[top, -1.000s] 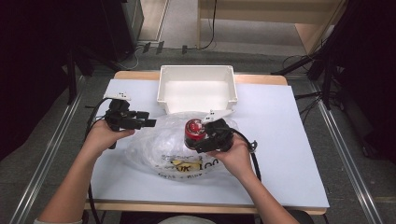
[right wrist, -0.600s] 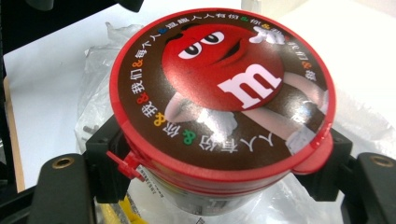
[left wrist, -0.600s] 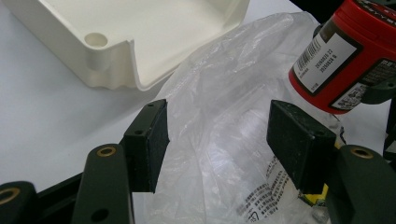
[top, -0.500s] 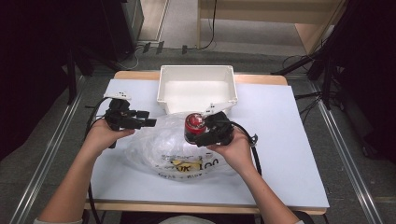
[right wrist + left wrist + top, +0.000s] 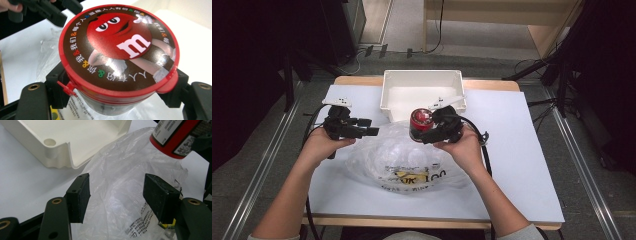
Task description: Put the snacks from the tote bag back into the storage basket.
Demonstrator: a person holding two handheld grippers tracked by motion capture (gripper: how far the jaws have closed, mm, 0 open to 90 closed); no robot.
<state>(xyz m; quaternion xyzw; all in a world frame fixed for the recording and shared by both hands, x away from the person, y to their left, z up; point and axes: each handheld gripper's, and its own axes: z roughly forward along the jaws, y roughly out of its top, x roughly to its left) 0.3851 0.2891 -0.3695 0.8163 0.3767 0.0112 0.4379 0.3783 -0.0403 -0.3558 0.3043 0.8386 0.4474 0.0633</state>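
Note:
A red-lidded round candy tub (image 5: 419, 122) (image 5: 117, 55) is held in the air over the far edge of a clear plastic bag (image 5: 412, 160) (image 5: 120, 192). My right gripper (image 5: 428, 131) (image 5: 117, 90) is shut on the tub's sides. The tub's red lower rim (image 5: 175, 140) appears at the top right of the left gripper view. My left gripper (image 5: 371, 127) (image 5: 116, 195) is open, its jaws on either side of the bag's crumpled end, not pinching it. A white tray (image 5: 422, 92) (image 5: 62, 137) stands just beyond the tub.
The tray's front rim is close behind the tub. A white sheet (image 5: 522, 150) covers the table, with bare room to the right and left of the bag. Cables (image 5: 484, 150) trail from both grippers toward the person.
My right gripper has carried the tub up and away from the person, from over the bag's middle toward the white tray. The left gripper has stayed put, open.

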